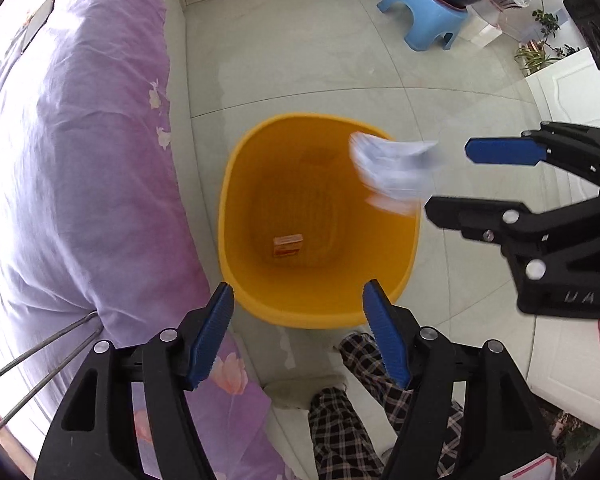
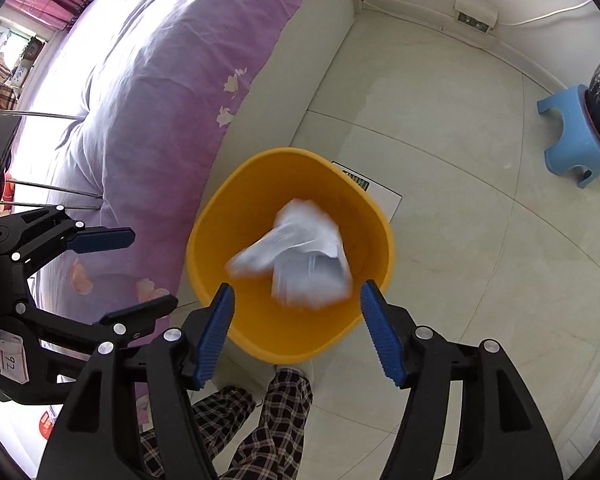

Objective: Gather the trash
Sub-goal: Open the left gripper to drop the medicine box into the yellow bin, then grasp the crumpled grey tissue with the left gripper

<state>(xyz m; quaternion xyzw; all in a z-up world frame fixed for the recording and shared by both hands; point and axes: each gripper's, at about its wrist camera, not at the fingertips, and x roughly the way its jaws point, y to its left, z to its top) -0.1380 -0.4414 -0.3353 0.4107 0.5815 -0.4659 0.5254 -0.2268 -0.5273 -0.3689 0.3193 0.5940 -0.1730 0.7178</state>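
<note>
Two large things fill the left side: a purple bed cover (image 2: pixel 148 92) and, just right of it, the yellow bin (image 2: pixel 216 248) on the floor. Crumpled white paper (image 2: pixel 300 252), blurred, is over the bin mouth, touching neither tool. It looks light and soft; any fold would give a hold. The left gripper (image 1: pixel 298 332) and right gripper (image 2: pixel 296 332) both stand apart, empty. A small orange box (image 1: pixel 287 245) lies on the bin bottom.

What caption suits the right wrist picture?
Crumpled white paper, blurred, over a round yellow plastic bin beyond the right gripper, jaws open.
</note>
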